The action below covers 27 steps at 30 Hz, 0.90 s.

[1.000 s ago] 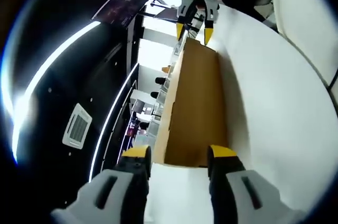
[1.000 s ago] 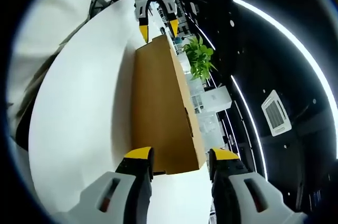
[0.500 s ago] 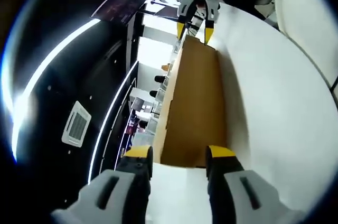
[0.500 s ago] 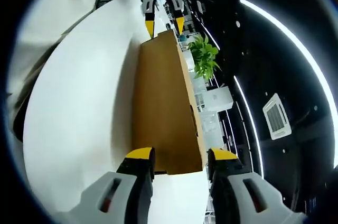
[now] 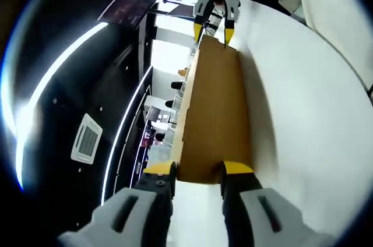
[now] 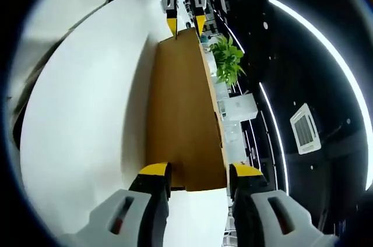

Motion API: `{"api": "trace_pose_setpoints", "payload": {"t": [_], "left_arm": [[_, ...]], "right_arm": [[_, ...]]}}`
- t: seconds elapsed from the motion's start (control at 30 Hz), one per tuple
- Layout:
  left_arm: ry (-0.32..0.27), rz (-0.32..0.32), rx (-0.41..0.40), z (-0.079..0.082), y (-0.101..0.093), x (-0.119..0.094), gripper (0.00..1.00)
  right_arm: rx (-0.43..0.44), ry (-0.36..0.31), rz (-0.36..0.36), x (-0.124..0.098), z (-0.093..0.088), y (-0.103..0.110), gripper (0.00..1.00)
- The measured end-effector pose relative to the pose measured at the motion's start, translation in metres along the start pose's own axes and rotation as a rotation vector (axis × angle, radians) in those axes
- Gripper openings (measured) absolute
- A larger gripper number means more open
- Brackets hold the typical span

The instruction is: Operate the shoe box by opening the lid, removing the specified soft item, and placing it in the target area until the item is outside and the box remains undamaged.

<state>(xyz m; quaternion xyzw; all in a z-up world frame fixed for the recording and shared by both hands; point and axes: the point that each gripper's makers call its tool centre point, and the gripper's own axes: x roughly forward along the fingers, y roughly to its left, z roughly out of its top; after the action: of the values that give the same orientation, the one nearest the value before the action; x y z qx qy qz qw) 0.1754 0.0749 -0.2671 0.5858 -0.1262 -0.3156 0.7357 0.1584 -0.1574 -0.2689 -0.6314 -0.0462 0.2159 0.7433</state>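
While the shoe box (image 5: 214, 113) lies on the white tabletop (image 5: 303, 101), lid on, left gripper (image 5: 197, 169) and right gripper (image 6: 197, 169) straddle opposite ends (jaws apart), apparently to lift the lid evenly.

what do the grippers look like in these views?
Both match: light grey moulded bodies with black fingers ending in yellow tips. The left gripper and right gripper each show dark slots on the grey shells. Seen head-on across the box, each has a white housing with a green light.
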Motion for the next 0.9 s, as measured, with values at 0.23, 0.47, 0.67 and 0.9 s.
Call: {"api": "trace_pose_setpoints", "payload": {"t": [0.23, 0.47, 0.67, 0.9], "left_arm": [[0.003, 0.007, -0.007, -0.0015, 0.0022, -0.0004, 0.34], [0.005, 0.003, -0.010, -0.0015, 0.0005, -0.0002, 0.31], [0.010, 0.001, -0.023, -0.0013, 0.0017, -0.0010, 0.30], [0.026, -0.011, -0.024, -0.0015, 0.0021, -0.0018, 0.30]], "right_arm": [[-0.024, 0.007, -0.003, 0.0004, -0.0008, -0.0002, 0.38], [-0.181, 0.041, 0.002, -0.0003, 0.0064, -0.0006, 0.33], [-0.154, 0.040, 0.015, -0.0022, 0.0074, -0.0044, 0.29], [-0.126, 0.028, 0.012, -0.0015, 0.0051, -0.0031, 0.28]]}}
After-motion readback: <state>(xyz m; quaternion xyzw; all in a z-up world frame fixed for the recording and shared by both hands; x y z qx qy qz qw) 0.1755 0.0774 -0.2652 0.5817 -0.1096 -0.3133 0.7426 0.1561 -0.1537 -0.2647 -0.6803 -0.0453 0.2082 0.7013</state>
